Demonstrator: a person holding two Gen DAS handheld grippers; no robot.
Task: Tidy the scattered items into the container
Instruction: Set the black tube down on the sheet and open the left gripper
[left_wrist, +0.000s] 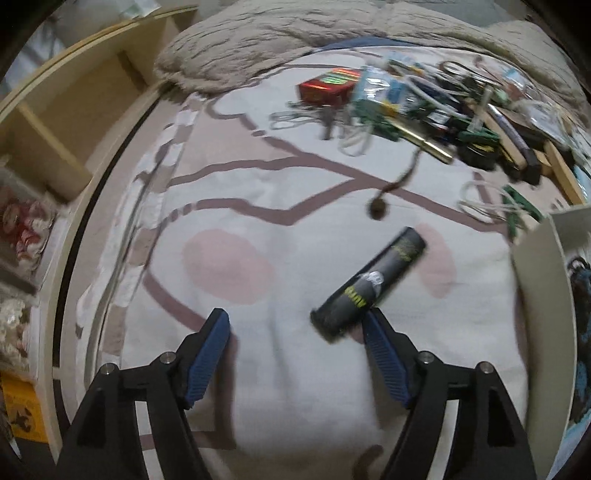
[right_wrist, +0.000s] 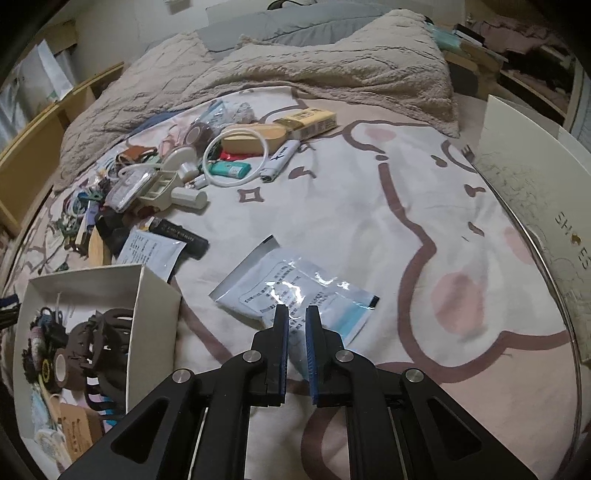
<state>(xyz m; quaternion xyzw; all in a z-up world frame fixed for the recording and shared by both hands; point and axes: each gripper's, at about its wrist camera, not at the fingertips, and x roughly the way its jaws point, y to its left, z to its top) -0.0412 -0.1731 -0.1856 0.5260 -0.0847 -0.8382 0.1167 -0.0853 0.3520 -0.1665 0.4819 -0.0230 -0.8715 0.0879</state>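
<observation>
In the left wrist view my left gripper is open and empty over the bed sheet. A black tube lies on the sheet, its near end touching the right fingertip. In the right wrist view my right gripper is nearly closed, with a narrow gap between the pads, at the near edge of a clear plastic packet lying flat on the sheet. I cannot tell if it pinches the packet. The white box at the lower left holds hair clips, tape rolls and other small items; its wall also shows in the left wrist view.
A pile of scattered items lies on the bed's left side, also seen at the far right in the left wrist view. A beige blanket is bunched at the back. The box lid stands at the right. Wooden shelves flank the bed.
</observation>
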